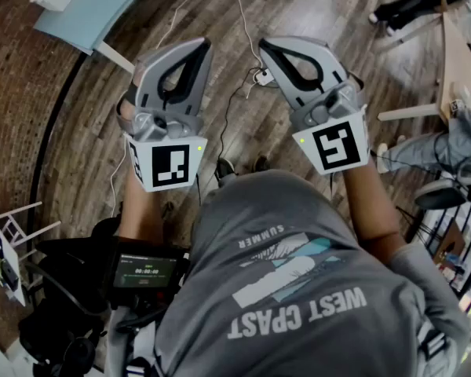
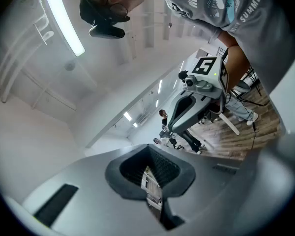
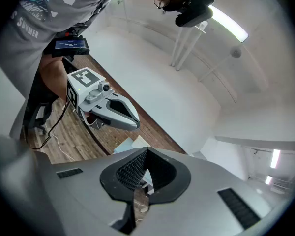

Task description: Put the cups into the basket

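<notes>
Person in a grey tee [image 1: 314, 289] stands on the wood floor [image 1: 180, 14] w/ 2 tools held out level ahead of the tee, side by side and apart.

Left tool [image 1: 202, 48]: jaws clenched tip to tip, nothing btwn them. Its own view shows the 2 ribbed pads [image 2: 160, 167] meeting, w/ only a sliver of room showing behind. Right tool [image 1: 265, 47]: same, clamped tight and empty.

There are 2 marker cubes, 1 per tool, at the ends nearest the tee: left cube [image 1: 166, 165] and right cube [image 1: 341, 146]. Ea. has 1 small green light [image 1: 198, 148] lit. 2 forearms [image 1: 373, 203] run from the tee to the tools.

The cups and the basket show in none of the 3 views, so can't place them.

- **Just ahead of the tee:** 2 dark shoes [image 1: 224, 167] on the floor under the tools.
- **Further ahead of the tee:** 2 white cables [image 1: 242, 6] on the floor past the tools. One ends at a small plug block [image 1: 261, 75].
- **Left of the tee, at the waist:** 1 black screen [image 1: 145, 273] w/ digits lit.
- **Far ahead-left of the tee:** 1 pale blue worktop [image 1: 94, 6] on a white leg.
- **Far right of the tee:** a person in jeans [image 1: 424, 151], seated by 1 wooden worktop [image 1: 459, 61].
</notes>
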### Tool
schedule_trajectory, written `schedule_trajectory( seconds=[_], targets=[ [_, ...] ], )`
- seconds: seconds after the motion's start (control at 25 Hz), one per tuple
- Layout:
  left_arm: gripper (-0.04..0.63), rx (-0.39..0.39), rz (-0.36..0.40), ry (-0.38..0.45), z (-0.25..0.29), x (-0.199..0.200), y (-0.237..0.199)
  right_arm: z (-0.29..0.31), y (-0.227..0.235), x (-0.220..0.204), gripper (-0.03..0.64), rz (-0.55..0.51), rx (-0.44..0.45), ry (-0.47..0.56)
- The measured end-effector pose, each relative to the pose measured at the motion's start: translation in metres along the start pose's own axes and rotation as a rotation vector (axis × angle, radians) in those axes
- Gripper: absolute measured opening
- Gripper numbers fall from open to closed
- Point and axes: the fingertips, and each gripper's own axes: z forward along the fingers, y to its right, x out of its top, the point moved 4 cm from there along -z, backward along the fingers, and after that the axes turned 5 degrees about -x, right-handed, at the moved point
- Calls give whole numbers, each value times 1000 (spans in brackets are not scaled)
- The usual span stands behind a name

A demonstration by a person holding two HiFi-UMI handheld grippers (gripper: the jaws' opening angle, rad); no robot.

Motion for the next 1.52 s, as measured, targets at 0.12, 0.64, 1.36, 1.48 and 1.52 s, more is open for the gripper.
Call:
schedule_trajectory(
  seconds=[0.12,0.64,1.36,1.48,1.52],
  targets=[
    [0,-5,-15,-7,4,0,-1,-1,3,-3,12,17,3,-8],
    [2,-29,-43,-43,35,-12,5,2,17,-36,14,90,29,-40],
    [0,-45,-70,-47,38,-24,6,6,16,-43,14,122,23,-66],
    [0,-44,-77,-41,35,-36,-3,20,13,-44,14,119,22,-72],
    [0,-43,-80,-38,35,-43,-6,27,12,-45,14,119,22,-74]
  ],
)
